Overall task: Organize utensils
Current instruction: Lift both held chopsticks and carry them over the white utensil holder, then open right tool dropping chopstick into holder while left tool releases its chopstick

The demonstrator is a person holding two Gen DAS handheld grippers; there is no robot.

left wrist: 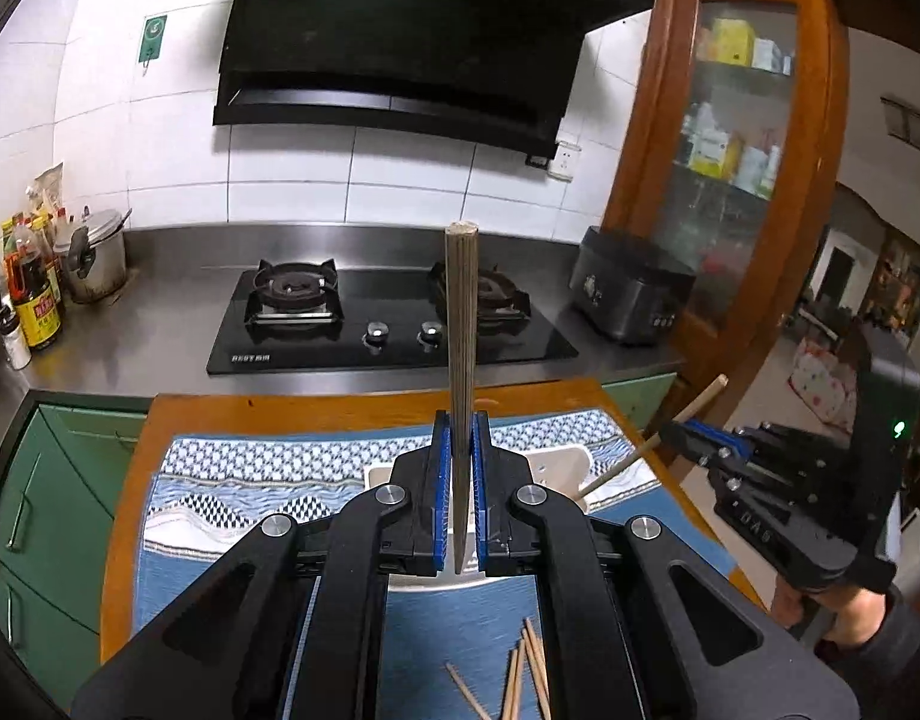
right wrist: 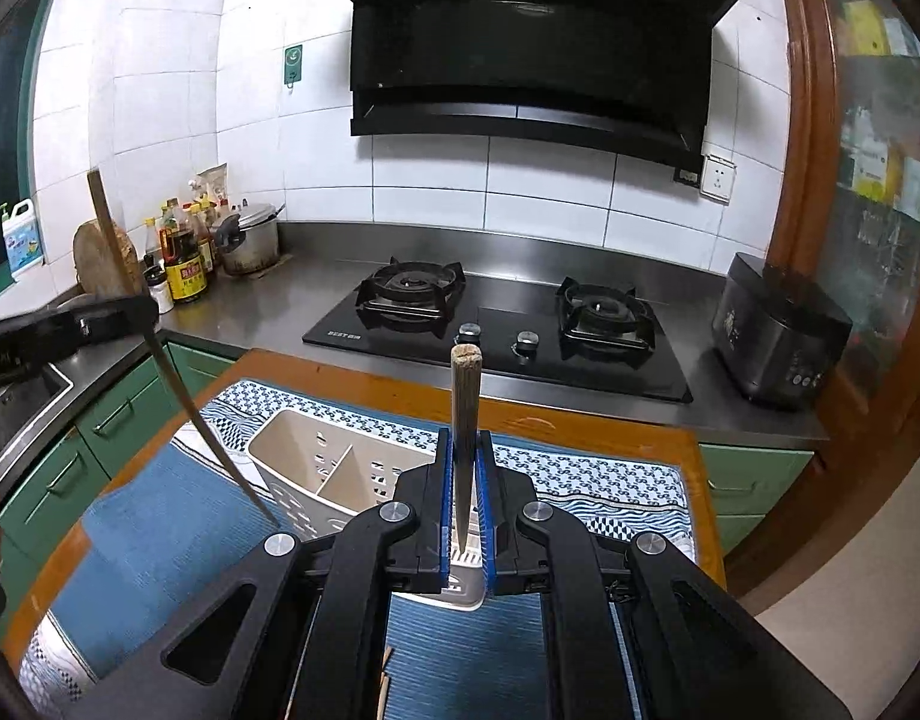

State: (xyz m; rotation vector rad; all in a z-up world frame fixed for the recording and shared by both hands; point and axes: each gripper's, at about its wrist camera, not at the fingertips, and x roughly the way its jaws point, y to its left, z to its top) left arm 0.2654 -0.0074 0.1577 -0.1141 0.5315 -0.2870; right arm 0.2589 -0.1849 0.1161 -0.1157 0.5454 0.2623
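My left gripper (left wrist: 461, 427) is shut on a wooden chopstick (left wrist: 460, 312) that stands upright between its blue pads. Under it lies a white utensil holder (left wrist: 561, 461) on a blue patterned mat (left wrist: 268, 468). To the right, my right gripper (left wrist: 679, 427) holds another chopstick (left wrist: 694, 405) slanting down toward the holder. In the right wrist view, my right gripper (right wrist: 465, 441) is shut on that chopstick (right wrist: 465, 396), over the holder's (right wrist: 307, 456) near end. My left gripper (right wrist: 136, 309) is at the left, its chopstick (right wrist: 202, 426) slanting down beside the holder's left wall. Several loose chopsticks (left wrist: 523, 675) lie on the mat near me.
The mat covers a wooden table (right wrist: 352, 369) in front of a steel counter with a gas hob (right wrist: 496, 330). A black cooker (right wrist: 778, 330) stands at the right. Sauce bottles (right wrist: 184, 264) and a pot (right wrist: 253, 243) stand at the left. A person's hand (left wrist: 856, 618) holds the right gripper.
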